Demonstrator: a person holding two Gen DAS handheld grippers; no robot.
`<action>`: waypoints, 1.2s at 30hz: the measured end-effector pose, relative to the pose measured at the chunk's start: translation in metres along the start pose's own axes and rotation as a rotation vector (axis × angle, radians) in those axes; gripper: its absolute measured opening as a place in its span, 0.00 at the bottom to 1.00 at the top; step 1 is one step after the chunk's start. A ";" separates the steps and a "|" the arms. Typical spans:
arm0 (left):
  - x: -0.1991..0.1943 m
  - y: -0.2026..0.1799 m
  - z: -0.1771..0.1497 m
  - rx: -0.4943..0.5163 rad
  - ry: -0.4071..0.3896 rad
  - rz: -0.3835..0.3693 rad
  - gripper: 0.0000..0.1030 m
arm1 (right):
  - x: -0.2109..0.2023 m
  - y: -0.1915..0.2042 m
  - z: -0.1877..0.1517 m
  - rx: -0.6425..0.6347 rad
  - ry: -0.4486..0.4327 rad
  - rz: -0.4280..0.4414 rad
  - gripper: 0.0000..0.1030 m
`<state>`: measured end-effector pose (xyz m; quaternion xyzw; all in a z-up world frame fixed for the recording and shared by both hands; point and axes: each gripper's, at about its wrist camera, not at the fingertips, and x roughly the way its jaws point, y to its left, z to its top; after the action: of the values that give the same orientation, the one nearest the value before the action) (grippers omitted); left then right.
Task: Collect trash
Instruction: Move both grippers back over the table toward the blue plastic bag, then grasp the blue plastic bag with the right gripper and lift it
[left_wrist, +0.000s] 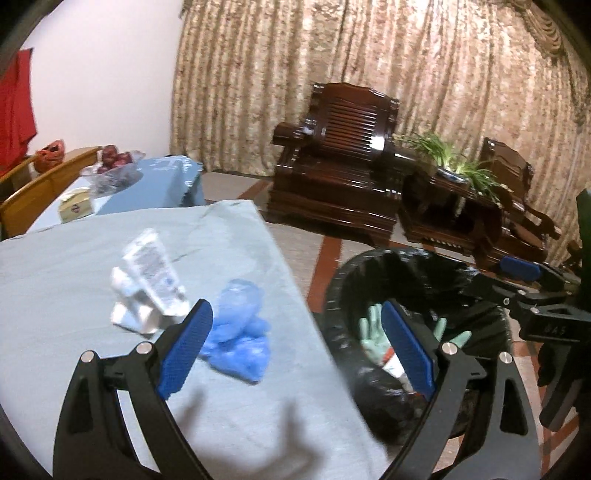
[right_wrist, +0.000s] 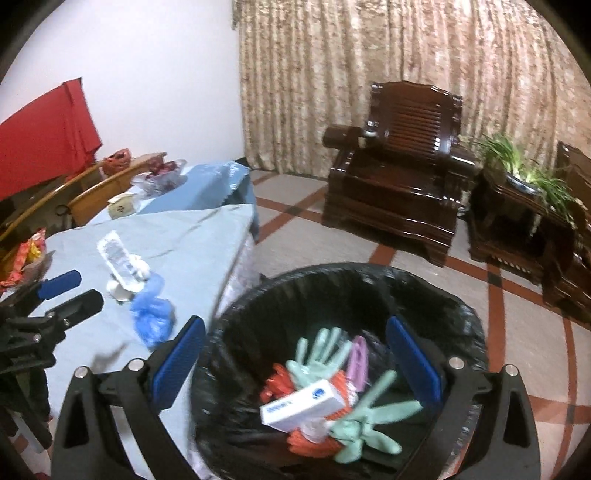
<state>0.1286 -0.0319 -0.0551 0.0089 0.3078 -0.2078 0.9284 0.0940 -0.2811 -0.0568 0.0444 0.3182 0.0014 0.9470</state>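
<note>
Partly done. The bin (right_wrist: 343, 280), black-lined, fills the lower centre of the right wrist view and already holds green gloves (right_wrist: 321, 354), a white box (right_wrist: 303, 404) and orange scraps. The right gripper (right_wrist: 295, 365) hangs above it, jaws spread, holding nothing. Still outstanding on the table (left_wrist: 74, 266), left of frame: a blue bag (left_wrist: 240, 332) and a clear packet (left_wrist: 151, 269) resting on white paper. The left gripper (left_wrist: 295, 347) is likewise spread and empty, straddling the table edge just beside the bag.
</note>
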 end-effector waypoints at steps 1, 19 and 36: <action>-0.003 0.007 -0.001 -0.006 -0.002 0.011 0.87 | 0.003 0.009 0.002 -0.007 -0.003 0.019 0.93; -0.024 0.119 -0.028 -0.098 0.012 0.251 0.87 | 0.067 0.123 0.008 -0.101 -0.013 0.184 0.93; -0.011 0.153 -0.053 -0.133 0.057 0.292 0.87 | 0.148 0.168 -0.019 -0.125 0.116 0.192 0.93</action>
<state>0.1507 0.1192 -0.1088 -0.0022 0.3423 -0.0494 0.9383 0.2050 -0.1072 -0.1471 0.0152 0.3660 0.1143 0.9234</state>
